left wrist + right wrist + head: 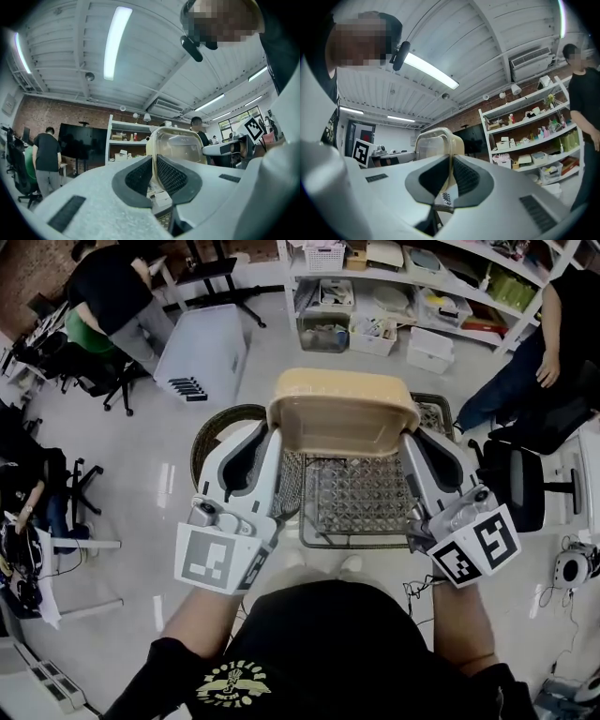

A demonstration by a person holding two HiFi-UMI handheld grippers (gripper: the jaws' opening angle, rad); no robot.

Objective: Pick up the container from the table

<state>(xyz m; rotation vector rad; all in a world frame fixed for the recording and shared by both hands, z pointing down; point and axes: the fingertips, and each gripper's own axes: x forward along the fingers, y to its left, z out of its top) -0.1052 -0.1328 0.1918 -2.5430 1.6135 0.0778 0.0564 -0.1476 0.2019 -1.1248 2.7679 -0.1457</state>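
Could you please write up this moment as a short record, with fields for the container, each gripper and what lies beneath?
Object held: beige translucent plastic container, raised between both grippers
Left gripper: jaws shut on the container's left rim
Right gripper: jaws shut on the container's right rim
Beneath: square metal wire-mesh table
Gripper direction: both gripper views look up towards the ceiling
Task state: container appears lifted off the table

bright even light from ceiling tube lamps, strong fisheye bending, dark vignetted corners
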